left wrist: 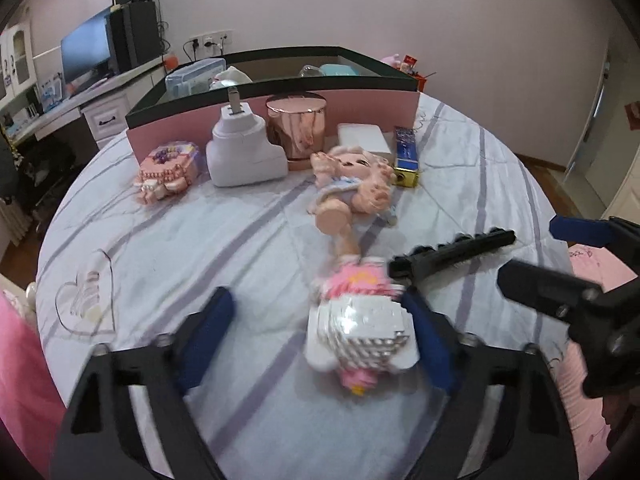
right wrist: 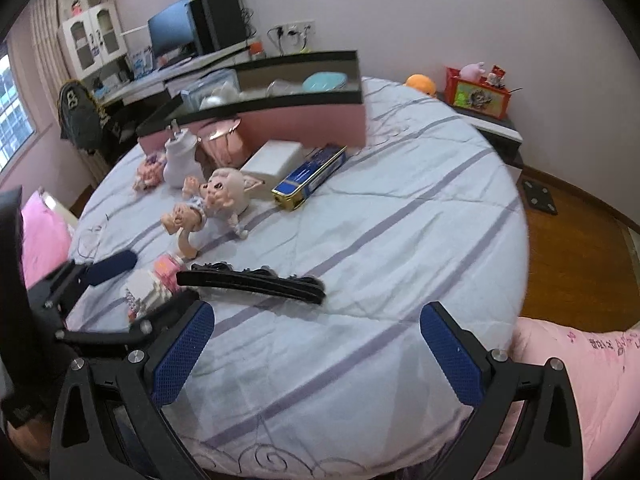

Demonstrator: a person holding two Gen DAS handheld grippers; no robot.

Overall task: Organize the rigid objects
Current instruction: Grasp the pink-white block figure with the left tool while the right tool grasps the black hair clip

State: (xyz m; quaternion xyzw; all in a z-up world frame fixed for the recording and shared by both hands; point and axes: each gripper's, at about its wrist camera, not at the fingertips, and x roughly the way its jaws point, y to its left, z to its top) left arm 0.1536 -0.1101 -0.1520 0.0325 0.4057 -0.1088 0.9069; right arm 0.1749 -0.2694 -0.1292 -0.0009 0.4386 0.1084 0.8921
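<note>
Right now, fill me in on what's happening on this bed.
A person holds a two-finger gripper in each hand over a striped bedspread. The left gripper has its jaws around a white and pink brick-built toy figure; one pad is beside it, the other stands clear. The right gripper is open and empty, near a black hair comb. A pink-limbed doll and other items lie before a pink, dark-rimmed box.

left tongs (left wrist: 320, 332) around block figure (left wrist: 360, 328), doll (left wrist: 352, 184) beyond
</note>
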